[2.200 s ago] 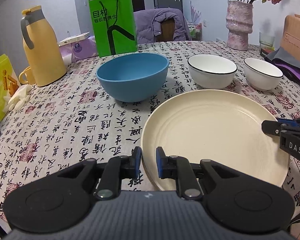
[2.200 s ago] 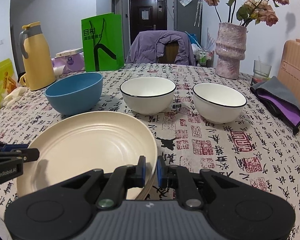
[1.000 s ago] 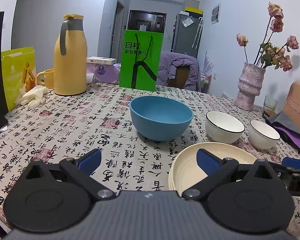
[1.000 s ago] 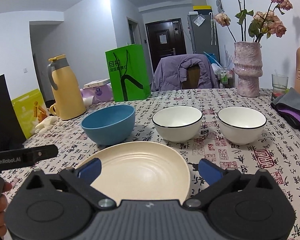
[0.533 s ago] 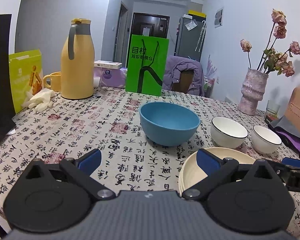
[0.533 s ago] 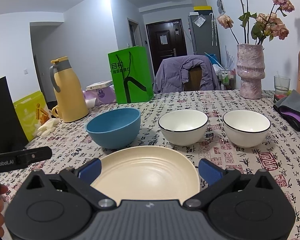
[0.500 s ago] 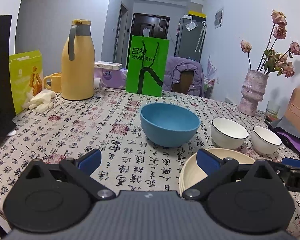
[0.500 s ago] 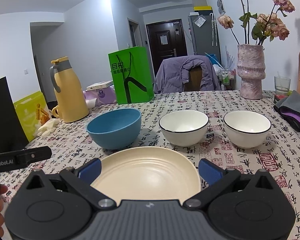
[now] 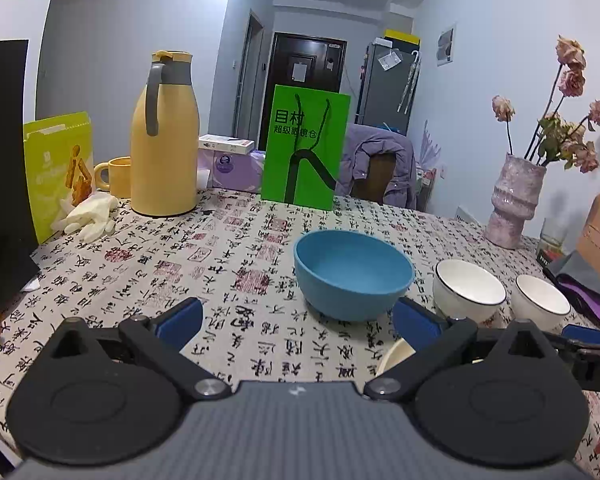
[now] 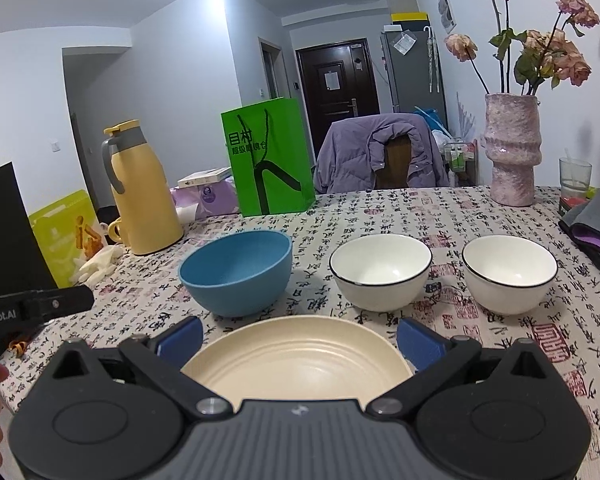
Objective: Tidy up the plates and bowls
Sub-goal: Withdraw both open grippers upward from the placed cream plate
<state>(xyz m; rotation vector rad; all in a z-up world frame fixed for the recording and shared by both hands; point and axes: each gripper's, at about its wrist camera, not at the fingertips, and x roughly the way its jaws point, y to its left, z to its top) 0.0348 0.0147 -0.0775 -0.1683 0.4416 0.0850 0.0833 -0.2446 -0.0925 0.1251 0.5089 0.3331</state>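
Observation:
A cream plate (image 10: pixel 300 356) lies flat on the patterned tablecloth at the near edge; only a sliver of the plate (image 9: pixel 396 354) shows in the left wrist view. Behind it stand a blue bowl (image 10: pixel 236 272) (image 9: pixel 352 274) and two white bowls with dark rims (image 10: pixel 382 270) (image 10: pixel 510 272) (image 9: pixel 470 290) (image 9: pixel 542 306), in a row. My right gripper (image 10: pixel 300 340) is open, pulled back just short of the plate, holding nothing. My left gripper (image 9: pixel 296 318) is open too, to the plate's left, empty.
At the back left stand a yellow thermos (image 9: pixel 164 140), a yellow mug (image 9: pixel 114 176), a green paper bag (image 9: pixel 304 148) and a snack box (image 9: pixel 58 168). A pink vase with dried flowers (image 10: pixel 512 148), a glass (image 10: pixel 575 178) and folded cloth (image 10: pixel 596 232) sit at the right.
Both grippers let go of the plate's rim and opened wide, then drew back and rose; over the last half second they moved slightly further back.

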